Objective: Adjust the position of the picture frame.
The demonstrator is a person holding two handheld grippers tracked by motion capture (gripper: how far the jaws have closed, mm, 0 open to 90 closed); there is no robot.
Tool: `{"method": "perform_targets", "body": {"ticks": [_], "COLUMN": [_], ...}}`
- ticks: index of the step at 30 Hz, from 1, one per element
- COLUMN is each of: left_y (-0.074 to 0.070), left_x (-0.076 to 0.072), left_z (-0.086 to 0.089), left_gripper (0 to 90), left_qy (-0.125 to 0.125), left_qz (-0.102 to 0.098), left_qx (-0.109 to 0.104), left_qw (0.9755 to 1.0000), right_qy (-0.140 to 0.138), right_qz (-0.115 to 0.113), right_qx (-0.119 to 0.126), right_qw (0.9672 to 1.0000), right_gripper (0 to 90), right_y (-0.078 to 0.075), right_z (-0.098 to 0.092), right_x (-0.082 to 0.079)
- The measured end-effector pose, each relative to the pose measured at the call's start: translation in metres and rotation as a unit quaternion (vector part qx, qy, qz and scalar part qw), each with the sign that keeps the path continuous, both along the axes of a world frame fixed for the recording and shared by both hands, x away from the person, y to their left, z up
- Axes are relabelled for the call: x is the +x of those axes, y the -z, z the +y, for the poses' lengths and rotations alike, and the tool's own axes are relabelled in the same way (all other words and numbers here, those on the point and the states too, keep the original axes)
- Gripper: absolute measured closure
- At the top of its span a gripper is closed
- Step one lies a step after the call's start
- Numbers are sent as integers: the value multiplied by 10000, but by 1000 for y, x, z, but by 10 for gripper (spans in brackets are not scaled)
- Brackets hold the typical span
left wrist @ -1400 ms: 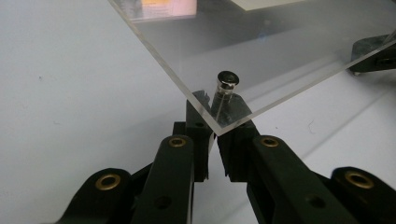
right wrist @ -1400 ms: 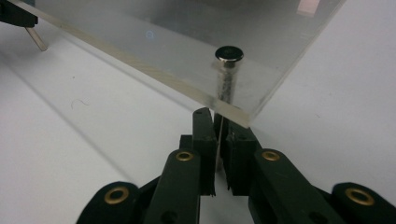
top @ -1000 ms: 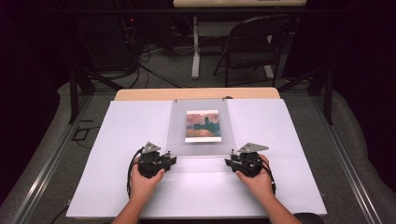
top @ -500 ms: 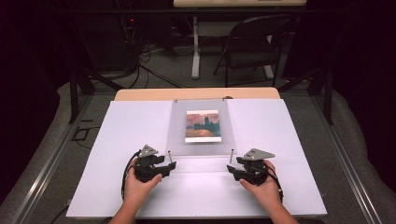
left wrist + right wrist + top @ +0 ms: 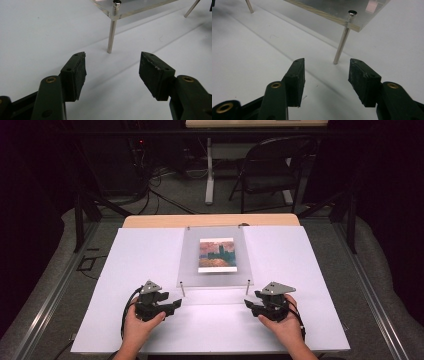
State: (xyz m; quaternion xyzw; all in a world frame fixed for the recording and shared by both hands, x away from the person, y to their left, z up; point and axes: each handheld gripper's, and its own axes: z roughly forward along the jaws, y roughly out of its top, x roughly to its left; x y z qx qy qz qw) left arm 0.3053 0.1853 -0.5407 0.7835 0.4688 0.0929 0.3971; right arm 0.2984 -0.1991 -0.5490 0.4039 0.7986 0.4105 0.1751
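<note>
High view: white board (image 5: 300, 270) covers most of the tan table (image 5: 150, 221), centre of frame. Dark floor, cables and a folding chair (image 5: 270, 175) along the top.

Clear acrylic frame (image 5: 215, 257) sits mid-frame on the board, raised on four thin metal standoff posts, with a small sunset-toned picture (image 5: 217, 255) sandwiched in its middle. Near-left post (image 5: 182, 289) and near-right post (image 5: 248, 287) stand at its lower corners.

Left gripper (image 5: 172, 306) is lower left, aimed at the near-left post; right gripper (image 5: 248, 303) is lower right, aimed at the near-right post. Both are just short of the frame, not touching.

Left gripper view: jaws spread wide, nothing between them, post (image 5: 111, 35) upright beyond the tips at top centre, acrylic corner above it. Jaws have just been opening.

Right gripper view: same story, jaws apart and empty, post (image 5: 342, 40) slightly tilted in the frame just past the tips, frame edge across the top. These jaws have also just been opening.

Progress, my read: frame looks set down and released, level on all four posts, roughly centred on the board. If placement was the goal, it's essentially done; what's left is backing both hands clear. If a lift is coming, neither grip has been made yet.
</note>
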Motion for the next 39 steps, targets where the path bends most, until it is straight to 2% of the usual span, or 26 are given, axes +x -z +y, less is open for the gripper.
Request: {"method": "perform_targets", "body": {"ticks": [6, 8, 13, 17, 21, 24, 26, 30, 35, 39], "left_y": [-3, -3, -7, -15, -28, -35, -38, -42, -42, -44], "left_x": [3, 2, 3, 5, 9, 12, 16, 26, 42, 49], "left_z": [3, 4, 6, 12, 19, 22, 24, 27, 26, 22], "left_gripper": [387, 391, 388, 376, 375, 375, 373, 325, 295, 287], "left_qy": [-97, -106, -231, -260, -293, -298, -280, -312, -375, -368], "left_qz": [-9, 69, 56, 18, -21, -69, -89, 0, 189, 215], "left_qx": [-71, -105, -185, -275, -338, -265, -287, -423, -643, -686], "left_qw": [9999, 9999, 9995, 9993, 9990, 9992, 9992, 9986, 9970, 9967], "right_qy": [92, 116, 131, 174, 246, 364, 397, 504, 485, 478], "right_qz": [95, 97, 49, 84, -11, -23, -24, -52, -78, -85], "right_qx": [1, 12, 76, 23, 0, 85, 95, 90, 37, -2], "right_qw": [9999, 9999, 9999, 9998, 9997, 9993, 9992, 9987, 9988, 9988], "right_gripper": [462, 456, 451, 429, 416, 422, 422, 407, 384, 384], "right_y": [3, 3, 0, -6, -14, -19, -22, -27, -31, -32], "right_z": [-3, -4, -5, -9, -16, -21, -24, -27, -25, -23], "right_x": [1, 1, 1, 2, 4, 7, 9, 14, 18, 21]}}
